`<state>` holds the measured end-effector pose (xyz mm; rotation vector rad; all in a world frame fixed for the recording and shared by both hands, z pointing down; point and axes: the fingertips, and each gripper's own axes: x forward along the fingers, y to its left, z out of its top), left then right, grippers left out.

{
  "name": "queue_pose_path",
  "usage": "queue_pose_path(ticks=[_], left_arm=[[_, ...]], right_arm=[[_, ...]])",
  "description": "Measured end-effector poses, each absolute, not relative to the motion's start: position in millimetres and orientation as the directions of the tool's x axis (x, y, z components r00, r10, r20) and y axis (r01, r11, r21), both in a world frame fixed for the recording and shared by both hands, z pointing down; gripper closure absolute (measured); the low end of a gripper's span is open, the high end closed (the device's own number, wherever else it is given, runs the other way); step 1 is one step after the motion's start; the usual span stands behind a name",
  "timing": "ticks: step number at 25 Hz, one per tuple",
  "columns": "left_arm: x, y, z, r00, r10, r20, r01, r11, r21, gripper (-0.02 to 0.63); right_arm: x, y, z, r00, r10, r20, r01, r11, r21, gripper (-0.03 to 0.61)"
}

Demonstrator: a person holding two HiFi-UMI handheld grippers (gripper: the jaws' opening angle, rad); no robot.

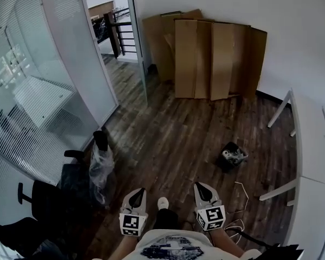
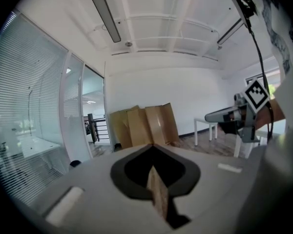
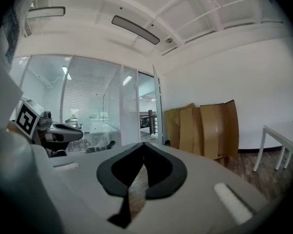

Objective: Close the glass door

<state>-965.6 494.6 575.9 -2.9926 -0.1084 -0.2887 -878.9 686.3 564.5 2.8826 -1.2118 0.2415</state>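
Black and pinched shut, the jaws of my left gripper [image 1: 138, 192] and my right gripper [image 1: 198, 186] sit closest to me, low in the head view. Both point forward side by side. In each gripper's own view the dark pads meet at their tips with nothing held between them. Only a thin sliver of floor shows through the slit behind the tips.

Just to the left of my left gripper stands a black office chair [image 1: 46, 199]. A crumpled clear plastic bag [image 1: 101, 167] is beside it on the wooden floor [image 1: 173, 129]. To my right a loose white cable [image 1: 240, 195] lies near the leg of a white table [image 1: 313, 145]. A little further out a small dark box [image 1: 232, 156] sits on the planks.

The glass door [image 1: 81, 58] is ahead and to the left, well apart from both grippers. It stands open, swung in against the glass wall with blinds [image 1: 16, 85], so the doorway beside it is clear. Through that gap I see a dark railing [image 1: 119, 31]. In the left gripper view the door is left of the jaw tips, and in the right gripper view it is also left of the tips and further off. Neither gripper touches it.

Farthest away, to the right of the doorway, flat cardboard sheets [image 1: 216, 58] lean against the white back wall.
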Motion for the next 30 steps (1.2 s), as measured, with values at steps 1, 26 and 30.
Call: queue_pose_path(ticks=[1,26,30], left_arm=[[-957,490,578,0.979,0.062,0.194,0.087,-0.989,-0.120,0.612],[-728,329,576,0.981,0.091,0.170,0.115,-0.985,-0.131,0.612],[-709,316,569,0.984,0.089,0.157,0.111,-0.985,-0.135,0.612]], right_arm=[[-872,682,565,0.692,-0.707,0.146,-0.709,-0.703,-0.051,0.571],[-644,530,557,0.720,-0.678,0.148,-0.683,-0.730,-0.022,0.571],[-626,518,552,0.722,-0.678,0.139,-0.683,-0.730,-0.020,0.571]])
